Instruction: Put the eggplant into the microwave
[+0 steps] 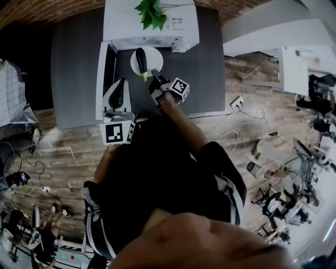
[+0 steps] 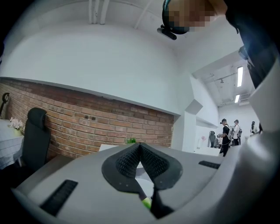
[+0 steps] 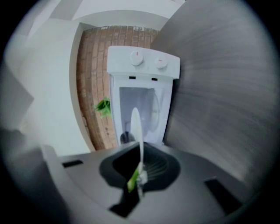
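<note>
The right gripper [image 1: 155, 76], just above the middle of the head view, is pinching the near rim of a white plate [image 1: 153, 54]. In the right gripper view its jaws [image 3: 139, 171] are pressing together on that rim, and the plate [image 3: 136, 124] is showing edge-on as a thin white blade running up the middle of the frame. The eggplant [image 1: 140, 60] is lying on the plate, dark body toward the top of the head view. Its green stem end [image 1: 144, 78] is pointing down toward the gripper. In the right gripper view the green stem [image 3: 133, 178] is sitting right at the jaws, beside the plate's rim.

The plate is hovering just in front of the white microwave [image 1: 157, 29] at the top centre of the head view, over the grey table [image 1: 79, 79]. The microwave's door [image 1: 105, 79] is hanging open along the left side of the plate. In the right gripper view the open cavity [image 3: 140, 109] is facing the gripper in the upper middle, with two knobs above it.

The left gripper [image 1: 122, 85] is hanging left of centre in the head view, just beside the open door and below and to the left of the plate. In the left gripper view its ribbed pads [image 2: 127, 159] are meeting at the tips with nothing caught between them. A sliver of white plate and green stem [image 2: 146, 202] is peeking through the gap below them.

A green plant [image 1: 152, 13] is resting on top of the microwave
</note>
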Demonstrator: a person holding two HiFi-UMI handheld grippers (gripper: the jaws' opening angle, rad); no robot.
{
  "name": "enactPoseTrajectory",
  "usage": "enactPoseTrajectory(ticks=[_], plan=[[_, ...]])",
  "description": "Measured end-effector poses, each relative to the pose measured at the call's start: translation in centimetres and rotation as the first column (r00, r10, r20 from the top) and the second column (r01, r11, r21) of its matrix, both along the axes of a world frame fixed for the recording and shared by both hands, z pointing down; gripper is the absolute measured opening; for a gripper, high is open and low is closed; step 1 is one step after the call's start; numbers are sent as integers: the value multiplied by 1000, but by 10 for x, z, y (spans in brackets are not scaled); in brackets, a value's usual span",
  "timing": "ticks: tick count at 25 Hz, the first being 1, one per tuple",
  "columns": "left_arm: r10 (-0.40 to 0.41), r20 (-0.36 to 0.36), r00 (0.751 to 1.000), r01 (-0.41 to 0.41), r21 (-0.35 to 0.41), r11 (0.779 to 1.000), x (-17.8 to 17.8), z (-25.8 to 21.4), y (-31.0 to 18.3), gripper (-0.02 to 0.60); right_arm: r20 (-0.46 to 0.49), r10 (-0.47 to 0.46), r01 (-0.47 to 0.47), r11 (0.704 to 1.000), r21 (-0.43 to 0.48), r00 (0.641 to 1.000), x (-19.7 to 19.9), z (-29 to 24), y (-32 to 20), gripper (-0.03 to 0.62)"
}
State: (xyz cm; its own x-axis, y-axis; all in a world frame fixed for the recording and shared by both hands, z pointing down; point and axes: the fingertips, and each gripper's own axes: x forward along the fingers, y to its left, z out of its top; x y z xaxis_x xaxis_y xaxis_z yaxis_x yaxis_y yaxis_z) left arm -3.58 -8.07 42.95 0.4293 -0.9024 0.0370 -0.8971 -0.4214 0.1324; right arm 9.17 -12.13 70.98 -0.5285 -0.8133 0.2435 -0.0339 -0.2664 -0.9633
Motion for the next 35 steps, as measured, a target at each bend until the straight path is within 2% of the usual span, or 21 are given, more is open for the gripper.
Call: enactPoseTrajectory(ticks=[13,27,35], plan=[[-31,9,999,31,-11,999,-9,5,-19,35,7,68,-68,997,-31,998,5,49,-53,38],[-21,15,1000,22,-39,999,-12,16,-29,35,-10,153,-153,987,-55,988,18,84,-99,38],[-45,19,999,45,-44,998,-21,18,-35,35,-14,176,-176,982,-61,984,22,92,-125,38]])
